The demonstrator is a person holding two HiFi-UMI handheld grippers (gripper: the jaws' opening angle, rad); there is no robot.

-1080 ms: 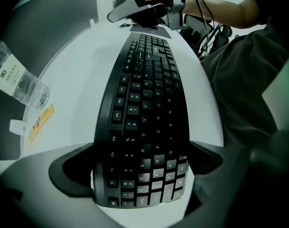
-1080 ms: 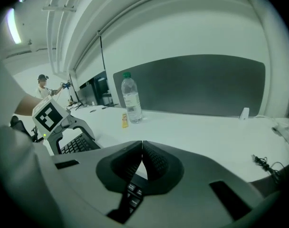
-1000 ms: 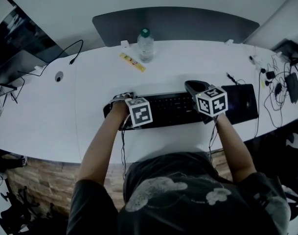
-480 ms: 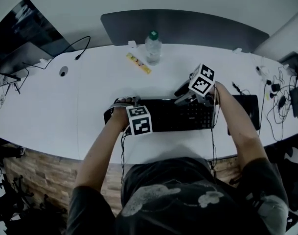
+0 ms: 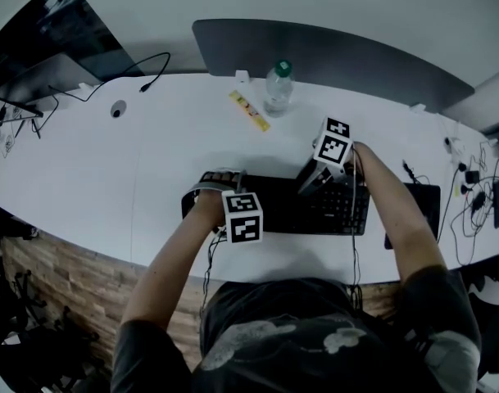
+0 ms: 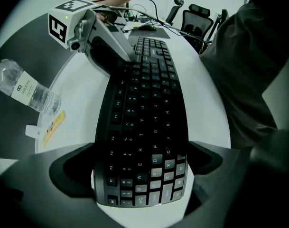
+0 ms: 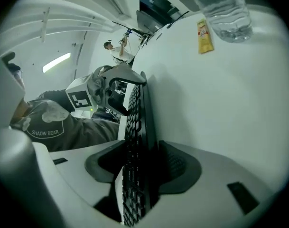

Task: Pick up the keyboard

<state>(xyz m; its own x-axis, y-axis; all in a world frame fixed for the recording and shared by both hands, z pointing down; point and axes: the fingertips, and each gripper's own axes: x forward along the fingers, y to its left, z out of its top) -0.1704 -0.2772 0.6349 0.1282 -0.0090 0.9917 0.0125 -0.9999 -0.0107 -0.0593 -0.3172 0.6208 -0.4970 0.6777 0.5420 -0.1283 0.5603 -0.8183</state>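
Observation:
The black keyboard (image 5: 290, 206) lies across the white table (image 5: 85, 187) in front of me. My left gripper (image 6: 142, 175) points straight down over the keyboard's left end (image 6: 144, 184), its pads against the front and back edges. Its marker cube (image 5: 242, 217) shows in the head view. My right gripper (image 7: 140, 175) comes down at a slant onto the keyboard's far edge, right of centre (image 5: 310, 180). Its jaws have just been closing, and the keyboard (image 7: 137, 141) stands edge-on between them, filling the gap. From the left gripper view, the right gripper (image 6: 127, 63) rests on the keys.
A water bottle (image 5: 278, 87) and a yellow packet (image 5: 251, 110) sit behind the keyboard. A dark mouse pad (image 5: 417, 207) lies to the right, with cables (image 5: 474, 178) beyond it. A black cable (image 5: 142, 72) runs at far left. The table's front edge is close to my body.
The right gripper left the keyboard's right end, swung up and over, then came down tilted onto the far edge. The left gripper stayed at the left end.

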